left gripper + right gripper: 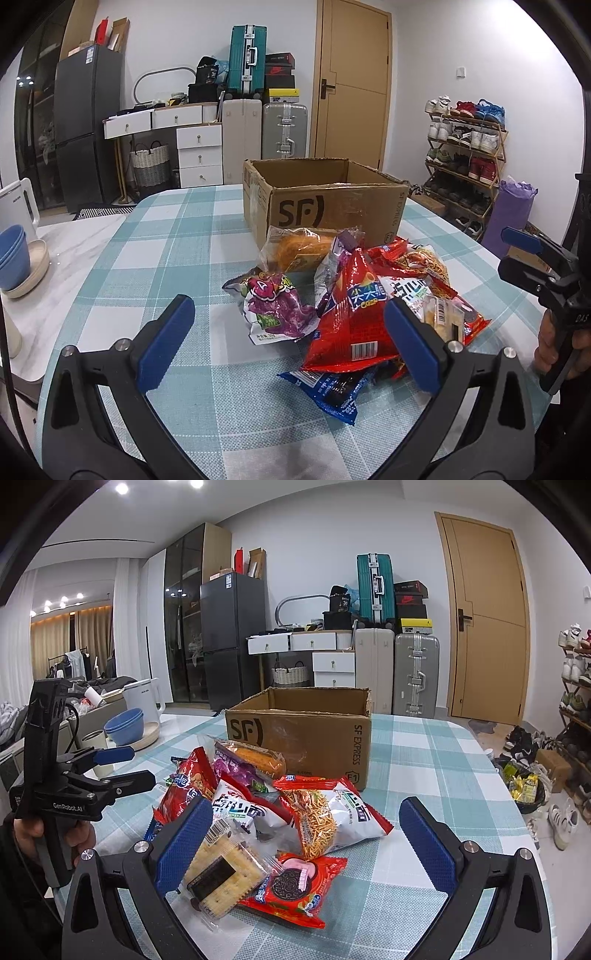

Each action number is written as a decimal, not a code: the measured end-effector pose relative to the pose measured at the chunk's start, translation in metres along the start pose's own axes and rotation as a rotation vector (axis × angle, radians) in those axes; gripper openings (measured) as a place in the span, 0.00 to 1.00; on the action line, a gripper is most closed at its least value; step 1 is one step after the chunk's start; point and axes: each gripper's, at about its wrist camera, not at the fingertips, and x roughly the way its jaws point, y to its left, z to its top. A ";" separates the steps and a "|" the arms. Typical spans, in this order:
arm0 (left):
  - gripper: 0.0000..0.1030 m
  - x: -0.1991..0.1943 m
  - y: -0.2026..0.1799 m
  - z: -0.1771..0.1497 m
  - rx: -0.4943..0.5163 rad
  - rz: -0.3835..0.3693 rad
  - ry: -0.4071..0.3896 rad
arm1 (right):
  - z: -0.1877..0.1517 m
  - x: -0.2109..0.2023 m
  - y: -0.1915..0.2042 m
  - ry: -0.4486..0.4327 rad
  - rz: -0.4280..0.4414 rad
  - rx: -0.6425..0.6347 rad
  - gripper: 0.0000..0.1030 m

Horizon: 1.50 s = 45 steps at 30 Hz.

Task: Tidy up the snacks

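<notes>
A stack of blue plastic bowls [13, 254] is seen on the desk's far left, beside a white electric kettle [20, 206]. Against the far wall, a dark grey refrigerator [86, 125], a teal hard-shell suitcase [246, 59] and a tan wooden door [352, 81] are found. At right, a wooden shoe rack [467, 155] is filled with shoes.

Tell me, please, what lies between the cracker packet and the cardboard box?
In the right wrist view, noodle snack bags lie between the cracker packet and the cardboard box.

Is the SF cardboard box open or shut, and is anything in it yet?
Open: the cardboard box stands upright with its top uncovered and its inner walls showing. Whether it holds anything cannot be told; its floor is hidden.
</notes>
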 end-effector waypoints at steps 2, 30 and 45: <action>0.99 0.000 0.001 0.000 -0.003 0.001 0.001 | 0.000 0.000 0.000 0.001 0.001 0.001 1.00; 0.99 0.001 0.002 0.000 0.004 0.007 0.009 | -0.003 0.003 -0.003 0.013 -0.003 0.008 1.00; 0.99 0.002 0.003 -0.001 -0.008 0.016 0.013 | -0.002 0.005 -0.007 0.025 -0.012 0.019 1.00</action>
